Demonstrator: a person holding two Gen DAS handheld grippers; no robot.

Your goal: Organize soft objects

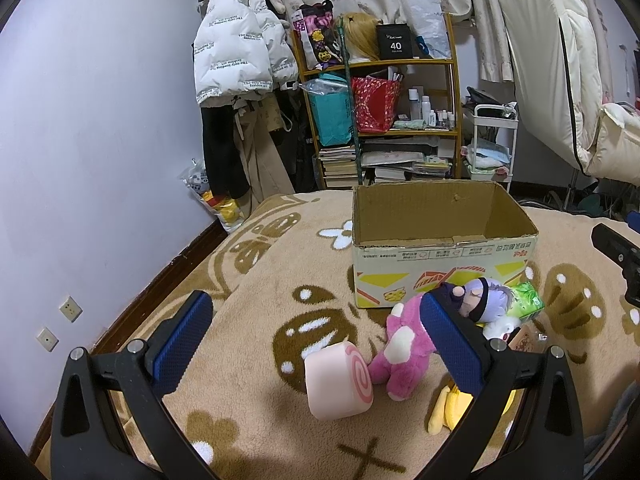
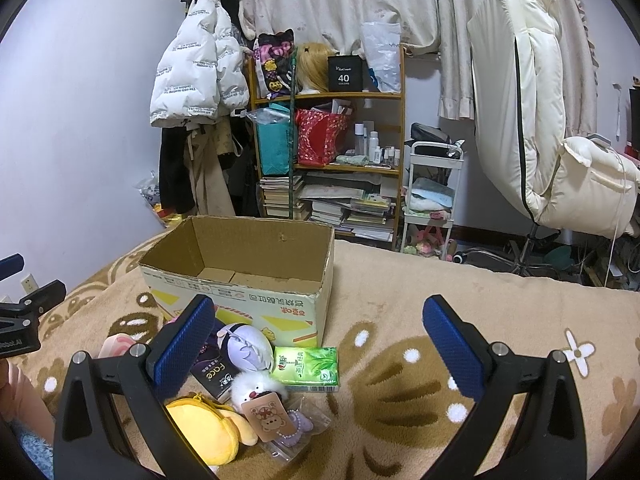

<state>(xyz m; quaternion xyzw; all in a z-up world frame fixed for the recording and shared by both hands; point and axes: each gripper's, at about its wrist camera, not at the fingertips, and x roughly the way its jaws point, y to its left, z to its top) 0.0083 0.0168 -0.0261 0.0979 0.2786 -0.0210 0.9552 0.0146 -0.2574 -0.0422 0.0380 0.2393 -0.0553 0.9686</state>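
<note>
I have both grippers up over the beige patterned blanket (image 1: 256, 280), facing the cardboard box (image 1: 440, 248).

Left gripper (image 1: 316, 344): fingers spread wide, nothing between the pads. The pink swirl-roll plush (image 1: 338, 380) lies on the blanket in the gap between them, touching neither. Just right of it lies the pink-and-white plush (image 1: 402, 346), partly behind my right-hand finger (image 1: 452, 344).

Right gripper (image 2: 318, 348): also spread wide, holding nothing.

Box is open at the top, standing upright on the blanket; what I see of the inside is bare cardboard.

The soft items sit in a cluster on the blanket, right against the box's front face:
- purple-haired doll (image 2: 248, 346), nearest the box
- green tissue pack (image 2: 308, 368), just right of the doll
- dark "Face" pack (image 2: 214, 374), left of the doll, partly behind my left-hand finger (image 2: 182, 350)
- small white fluffy toy (image 2: 256, 390) with a bear tag on it
- clear packet with a purple bead bracelet (image 2: 296, 430), nearest the camera
- yellow plush (image 2: 208, 428), by the left finger base

Behind the blanket: wooden shelf (image 2: 328, 152), white puffer jacket (image 2: 192, 80) on the wall, cream chair (image 2: 536, 120) at right.
</note>
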